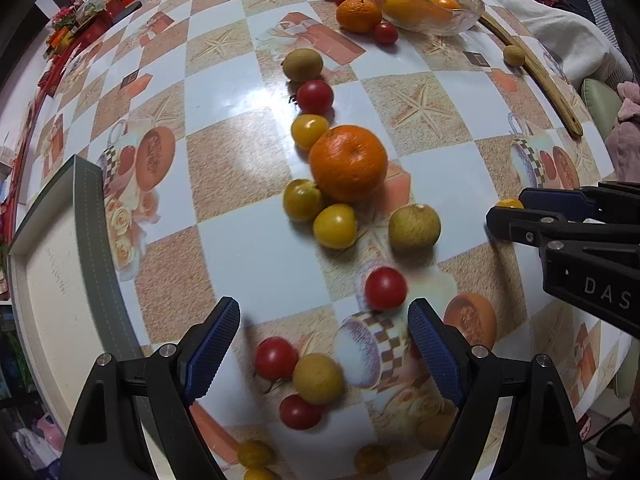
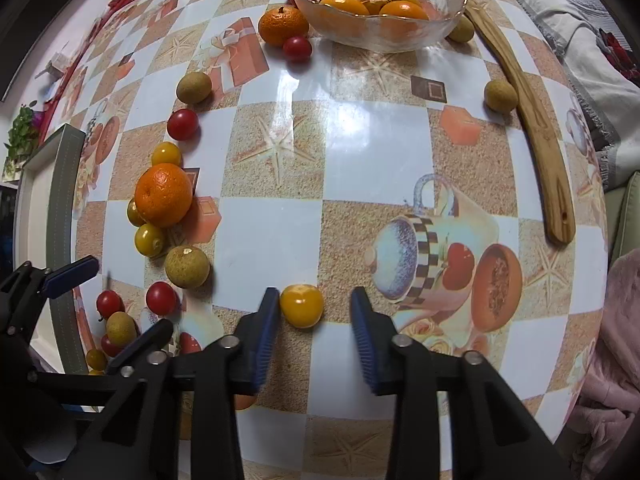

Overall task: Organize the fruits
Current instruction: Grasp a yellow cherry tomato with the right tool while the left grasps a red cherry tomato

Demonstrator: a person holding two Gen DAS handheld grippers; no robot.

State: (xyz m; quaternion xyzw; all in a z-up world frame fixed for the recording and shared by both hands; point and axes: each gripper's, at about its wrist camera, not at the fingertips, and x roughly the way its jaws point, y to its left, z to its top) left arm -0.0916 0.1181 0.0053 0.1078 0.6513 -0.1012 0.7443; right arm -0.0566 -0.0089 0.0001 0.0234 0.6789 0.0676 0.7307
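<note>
Bright overhead glare, fisheye warp

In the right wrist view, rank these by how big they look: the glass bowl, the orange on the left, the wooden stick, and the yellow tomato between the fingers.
1. Wooden stick, longest
2. Glass bowl, though it sits farthest, so unsure against the stick
3. Orange
4. Yellow tomato, smallest despite being nearest

A checkered worktop (image 2: 360, 152) is strewn with fruit: a large orange (image 2: 163, 195) at nine o'clock, a glass bowl (image 2: 452, 12) at twelve, a wooden stick (image 2: 532, 128) at two.
</note>
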